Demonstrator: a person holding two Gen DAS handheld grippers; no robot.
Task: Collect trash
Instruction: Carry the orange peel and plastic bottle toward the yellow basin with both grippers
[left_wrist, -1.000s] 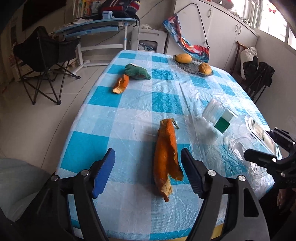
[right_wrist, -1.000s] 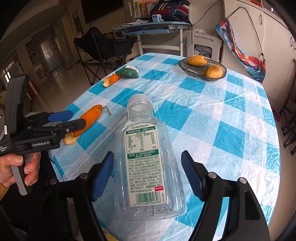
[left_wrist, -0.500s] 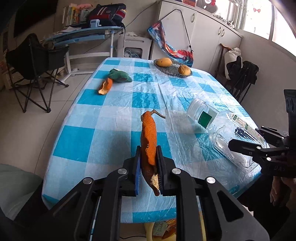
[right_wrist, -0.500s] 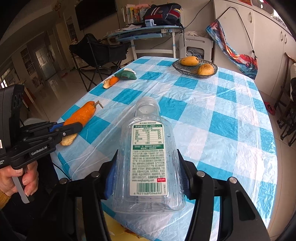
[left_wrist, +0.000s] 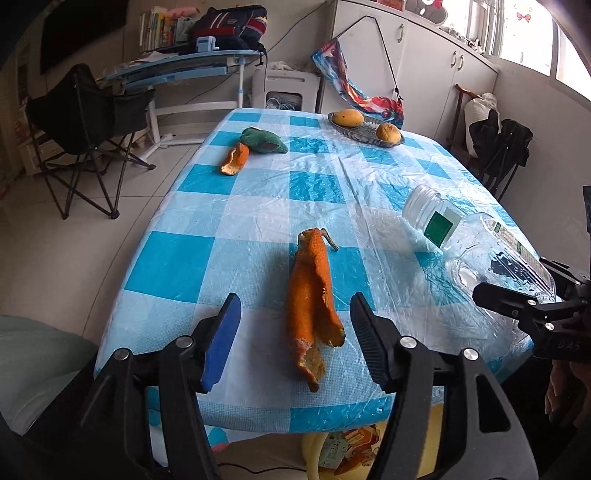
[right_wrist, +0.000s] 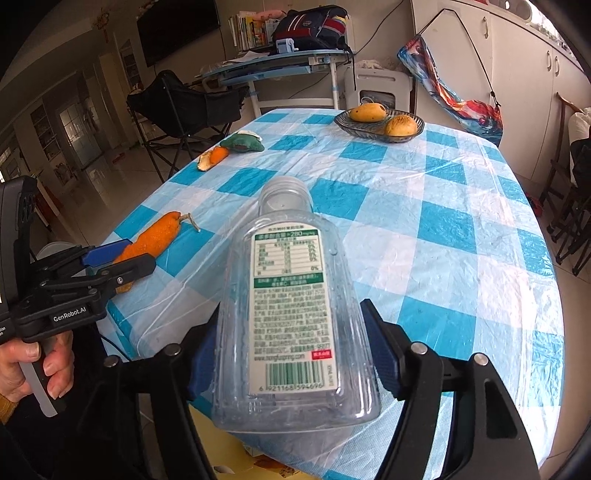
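Observation:
A long orange peel (left_wrist: 314, 295) lies on the blue-checked table (left_wrist: 184, 258) near its front edge. My left gripper (left_wrist: 294, 301) straddles it; its jaws are opening and neither pad touches the peel. A clear empty plastic bottle (right_wrist: 288, 314) lies on its side, cap end away from me. It sits between the fingers of my right gripper (right_wrist: 291, 306), whose jaws are opening and look just off its sides. The left pad is hidden behind the bottle. A smaller peel (left_wrist: 234, 160) and a green scrap (left_wrist: 264, 140) lie at the far left.
A dark bowl (right_wrist: 380, 138) with two fruits stands at the table's far end. Something yellow (left_wrist: 332, 446) shows below the near table edge. A black folding chair (left_wrist: 81, 118) stands on the floor to the left. A person's hand (right_wrist: 22, 369) holds the left gripper.
Half a second ago the left jaws were shut on the long peel; now they stand apart around it. The right jaws, which had closed onto the bottle, have widened again.

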